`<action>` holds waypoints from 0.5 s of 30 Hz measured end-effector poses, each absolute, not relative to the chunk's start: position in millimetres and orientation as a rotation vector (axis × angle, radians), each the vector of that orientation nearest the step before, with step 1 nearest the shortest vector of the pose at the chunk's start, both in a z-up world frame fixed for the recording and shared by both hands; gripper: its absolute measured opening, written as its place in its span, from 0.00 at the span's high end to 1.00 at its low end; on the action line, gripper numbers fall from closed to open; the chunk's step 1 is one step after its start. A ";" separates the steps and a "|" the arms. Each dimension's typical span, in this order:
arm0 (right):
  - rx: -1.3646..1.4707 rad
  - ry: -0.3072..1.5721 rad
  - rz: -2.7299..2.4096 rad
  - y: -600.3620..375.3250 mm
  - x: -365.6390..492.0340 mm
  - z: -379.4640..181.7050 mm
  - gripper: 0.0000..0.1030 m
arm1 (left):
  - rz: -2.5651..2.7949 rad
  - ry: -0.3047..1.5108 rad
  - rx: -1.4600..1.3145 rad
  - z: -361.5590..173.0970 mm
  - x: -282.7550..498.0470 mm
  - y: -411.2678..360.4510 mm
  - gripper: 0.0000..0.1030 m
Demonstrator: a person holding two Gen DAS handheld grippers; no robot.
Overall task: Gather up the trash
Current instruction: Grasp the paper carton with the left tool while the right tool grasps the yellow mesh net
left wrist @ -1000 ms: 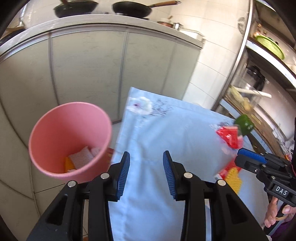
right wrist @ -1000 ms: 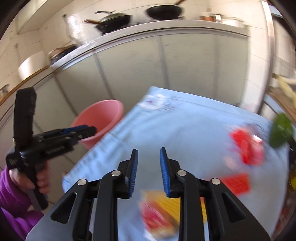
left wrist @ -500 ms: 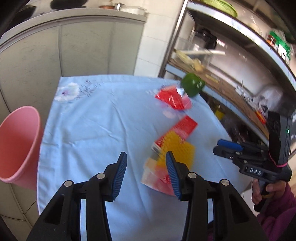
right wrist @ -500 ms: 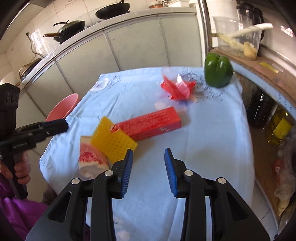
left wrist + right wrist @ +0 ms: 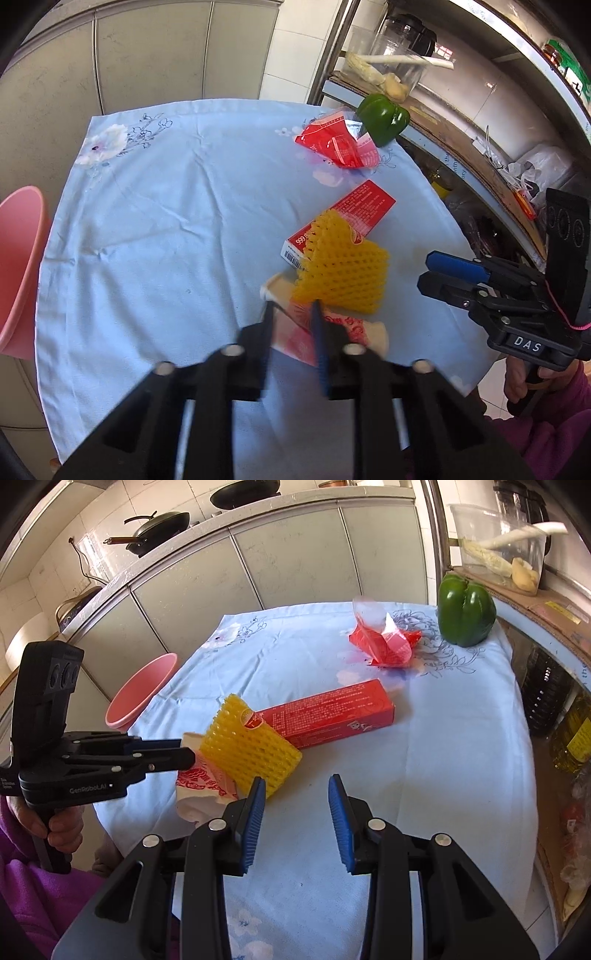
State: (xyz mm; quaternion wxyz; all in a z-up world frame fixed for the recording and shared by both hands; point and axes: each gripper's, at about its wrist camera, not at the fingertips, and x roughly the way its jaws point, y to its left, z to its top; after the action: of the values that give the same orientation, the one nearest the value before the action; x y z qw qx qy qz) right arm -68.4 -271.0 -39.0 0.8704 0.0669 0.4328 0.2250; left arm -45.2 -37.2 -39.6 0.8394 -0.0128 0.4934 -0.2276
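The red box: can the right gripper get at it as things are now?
Probably yes. The right gripper stands open over bare cloth, and the far half of the red box lies uncovered ahead; only the yellow foam net overlaps its near end.

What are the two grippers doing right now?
Left gripper: closing on the red-and-white wrapper.
Right gripper: open, holding nothing.

On the table point(image 5: 443, 775) the foam net point(image 5: 247, 753) lies partly over the flat wrapper point(image 5: 201, 781) and one end of the long box point(image 5: 332, 712). Behind the box lies the crumpled packet point(image 5: 384, 644), with the pepper point(image 5: 466, 613) to its right. The bin point(image 5: 138, 690) stands beside the table's left edge.
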 end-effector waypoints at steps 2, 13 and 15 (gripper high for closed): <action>0.138 0.913 0.484 -267.6 -65.1 -40.1 0.65 | -0.485 1.035 -0.043 -38.8 -45.6 -34.4 0.91; 0.079 0.953 0.447 -260.7 -44.8 -47.1 0.56 | -0.423 0.910 -0.078 -10.7 -52.4 -1.5 0.96; 0.074 0.973 0.435 -260.0 -39.0 -53.3 0.56 | -0.415 0.899 -0.096 -8.8 -52.1 5.4 0.96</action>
State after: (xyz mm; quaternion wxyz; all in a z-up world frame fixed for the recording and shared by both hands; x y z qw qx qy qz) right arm -39.0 -260.0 -53.3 0.8606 0.0355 0.4638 0.2073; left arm -52.1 5.4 -8.8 0.8788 -0.0462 0.4311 -0.1991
